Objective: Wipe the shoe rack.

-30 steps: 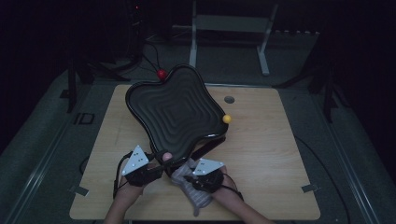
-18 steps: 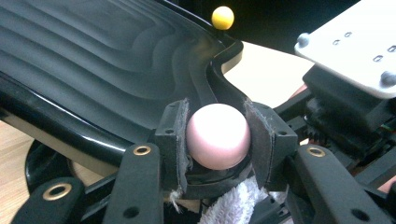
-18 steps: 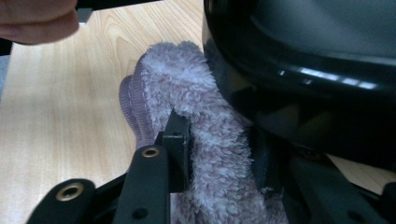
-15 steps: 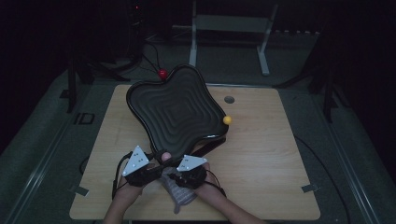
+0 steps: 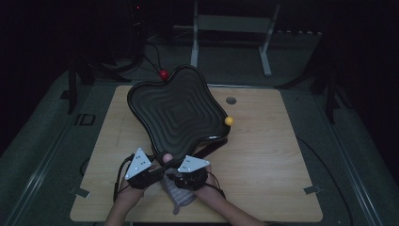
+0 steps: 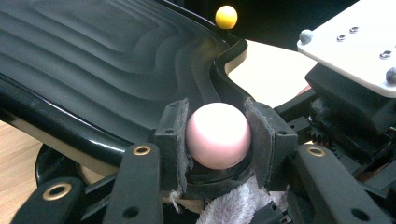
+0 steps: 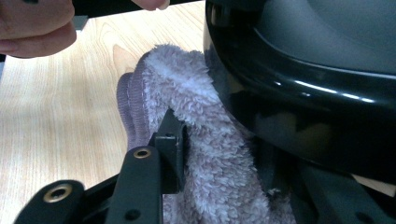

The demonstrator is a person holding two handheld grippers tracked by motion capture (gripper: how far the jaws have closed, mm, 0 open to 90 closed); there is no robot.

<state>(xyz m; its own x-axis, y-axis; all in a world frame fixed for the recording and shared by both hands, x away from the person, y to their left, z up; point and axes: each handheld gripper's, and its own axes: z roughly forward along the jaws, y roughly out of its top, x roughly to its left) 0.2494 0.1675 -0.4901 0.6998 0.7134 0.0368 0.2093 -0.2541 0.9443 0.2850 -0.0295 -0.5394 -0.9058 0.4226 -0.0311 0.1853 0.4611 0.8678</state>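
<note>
Wooden table (image 5: 263, 155), tilted black tray (image 5: 179, 110) (pink ball (image 6: 218, 135) clamped)

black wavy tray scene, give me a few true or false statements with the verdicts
1. The left hand-held gripper has a pink ball between its jaws. True.
2. The yellow ball sits in the middle of the black tray. False: it is at the tray's right edge in the high view.
3. The right hand-held gripper has a fuzzy purple cloth between its jaws. True.
4. The tray lies flat on the wooden table. False: it is tilted, its far side raised.
5. The red ball lies beside the cloth. False: it is at the tray's far edge.
</note>
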